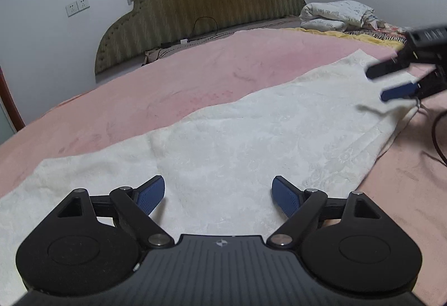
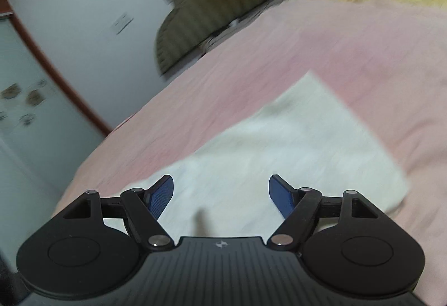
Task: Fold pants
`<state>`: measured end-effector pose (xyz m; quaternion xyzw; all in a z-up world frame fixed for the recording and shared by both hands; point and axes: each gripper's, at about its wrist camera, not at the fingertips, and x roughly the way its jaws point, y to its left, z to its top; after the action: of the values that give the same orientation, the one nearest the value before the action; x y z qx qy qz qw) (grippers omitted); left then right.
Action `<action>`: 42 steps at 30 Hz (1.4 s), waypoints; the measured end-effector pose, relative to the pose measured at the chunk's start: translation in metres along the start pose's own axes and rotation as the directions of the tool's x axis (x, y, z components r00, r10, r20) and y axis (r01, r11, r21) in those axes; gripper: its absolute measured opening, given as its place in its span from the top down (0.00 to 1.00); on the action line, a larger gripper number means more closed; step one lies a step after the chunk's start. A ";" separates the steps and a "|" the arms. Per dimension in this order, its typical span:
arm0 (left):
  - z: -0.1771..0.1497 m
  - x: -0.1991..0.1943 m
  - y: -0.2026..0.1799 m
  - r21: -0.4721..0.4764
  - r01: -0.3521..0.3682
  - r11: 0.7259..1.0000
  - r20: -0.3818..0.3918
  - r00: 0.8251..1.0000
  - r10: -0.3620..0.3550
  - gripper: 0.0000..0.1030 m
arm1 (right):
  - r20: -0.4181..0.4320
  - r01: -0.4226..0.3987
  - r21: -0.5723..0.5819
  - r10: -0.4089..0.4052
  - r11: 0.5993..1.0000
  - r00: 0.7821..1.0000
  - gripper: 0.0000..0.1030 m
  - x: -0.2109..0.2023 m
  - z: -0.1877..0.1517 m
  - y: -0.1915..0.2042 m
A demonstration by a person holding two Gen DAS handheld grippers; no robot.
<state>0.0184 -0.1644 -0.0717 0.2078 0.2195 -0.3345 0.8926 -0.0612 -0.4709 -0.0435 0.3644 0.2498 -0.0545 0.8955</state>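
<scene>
We see the cream pants (image 1: 237,144) lying flat in a long strip on the pink bedspread (image 1: 167,82). Our left gripper (image 1: 218,194) hovers over one end, jaws spread, grasping nothing. Our right gripper (image 2: 220,194) hovers over the other end, likewise released.

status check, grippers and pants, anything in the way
Left gripper open, empty, over the white pants. Right gripper open, empty, over their other end. Pants flat on pink bedspread, nothing in the way.
</scene>
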 end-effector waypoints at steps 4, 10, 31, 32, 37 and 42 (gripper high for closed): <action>-0.001 0.003 0.008 -0.040 -0.007 0.999 -0.016 1.000 0.006 0.07 | 0.050 0.056 -0.007 -0.056 0.998 0.997 0.27 -0.023 -0.014 0.000; -0.002 0.014 0.029 -0.167 0.034 0.985 -0.070 0.997 -0.046 0.00 | 0.149 0.027 0.185 -0.055 0.982 0.987 0.27 -0.066 -0.016 -0.024; -0.001 0.016 0.030 -0.197 0.034 0.980 -0.079 0.996 -0.051 0.00 | 0.331 0.051 0.361 -0.179 0.931 0.927 0.27 -0.012 -0.011 -0.047; -0.002 0.016 0.030 -0.198 0.035 0.980 -0.079 0.996 -0.051 0.00 | 0.334 0.069 0.350 -0.194 0.934 0.922 0.27 -0.007 -0.007 -0.047; -0.002 0.016 0.030 -0.205 0.038 0.978 -0.080 0.995 -0.056 0.00 | 0.299 0.137 0.371 -0.258 0.918 0.919 0.82 0.012 0.003 -0.063; -0.002 0.017 0.031 -0.209 0.040 0.977 -0.080 0.995 -0.058 0.00 | 0.319 0.072 0.376 -0.202 0.924 0.926 0.87 0.008 0.001 -0.073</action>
<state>0.0504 -0.1503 -0.0754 0.1223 0.2965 -0.3222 0.8907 -0.0744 -0.5247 -0.0923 0.4867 0.0968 -0.2266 0.8381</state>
